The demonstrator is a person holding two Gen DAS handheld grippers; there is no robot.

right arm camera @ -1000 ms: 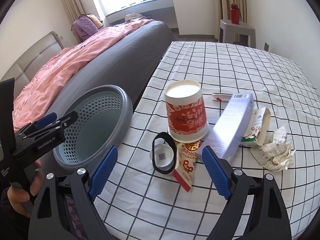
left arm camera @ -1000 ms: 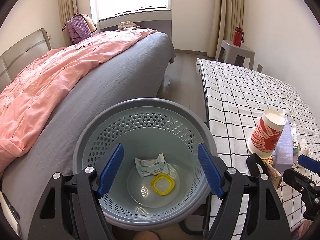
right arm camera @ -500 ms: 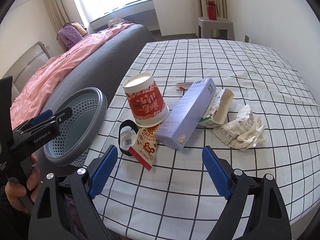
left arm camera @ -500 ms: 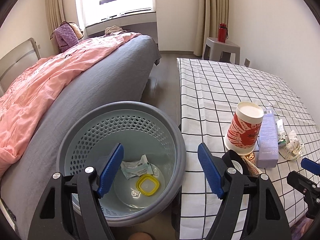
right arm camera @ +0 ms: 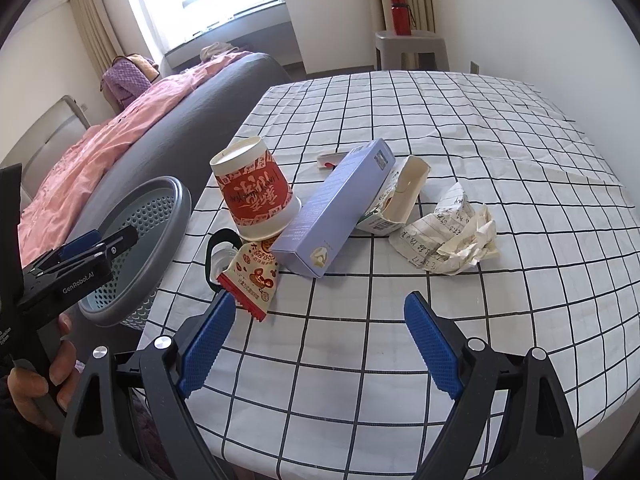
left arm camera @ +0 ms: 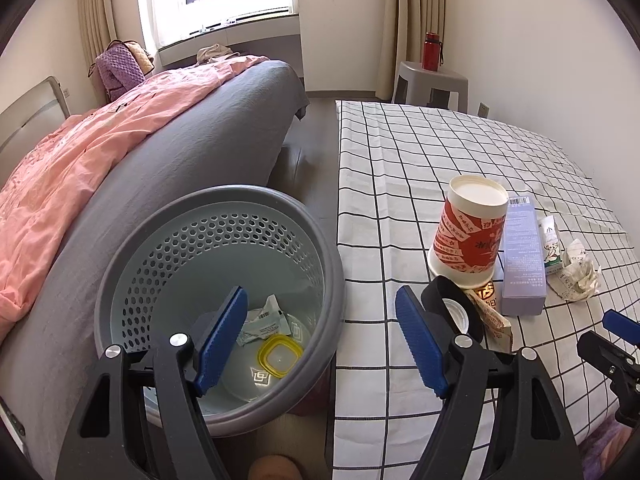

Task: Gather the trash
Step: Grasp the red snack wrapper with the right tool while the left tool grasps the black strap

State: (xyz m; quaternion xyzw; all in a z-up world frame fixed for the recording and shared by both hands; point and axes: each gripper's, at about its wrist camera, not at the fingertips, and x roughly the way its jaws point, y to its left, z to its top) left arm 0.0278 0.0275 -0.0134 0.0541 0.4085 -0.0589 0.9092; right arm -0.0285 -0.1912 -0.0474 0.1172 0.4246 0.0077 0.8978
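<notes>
I am holding my left gripper (left arm camera: 320, 340) over the gap between the grey perforated wastebasket (left arm camera: 336, 280) and the checked tablecloth (left arm camera: 400, 184), its blue pads spread wide and gripping nothing. Inside the basket a crumpled white wrapper (left arm camera: 264, 320) and a yellow square ring (left arm camera: 278, 360) are lying on the bottom (the wrapper is partly hidden behind my left pad).

My right gripper (right arm camera: 320, 344) is hovering above the near part of the table, jaws likewise wide apart and empty. The trash is sitting in a loose cluster ahead of it. An upside-down red-and-white paper cup (right arm camera: 254, 190) is standing at the left of the cluster, with a black ring-shaped lid (right arm camera: 214, 248) and a red-printed snack wrapper (right arm camera: 254, 274) lying just in front of it; the wrapper is overlapping the lid. A long lavender carton (right arm camera: 336, 208) is lying just beside the cup, pointing away from me, though I cannot tell whether they are touching. An opened small milk carton (right arm camera: 400, 196) is resting against its right side, and a crumpled sheet of lined paper (right arm camera: 452, 240) is lying near that, furthest right. A small white-and-red scrap (right arm camera: 330, 159) is lying behind the lavender carton.

Beyond the table, a red bottle (right arm camera: 401, 16) is standing on a grey stool (right arm camera: 410, 42).
</notes>
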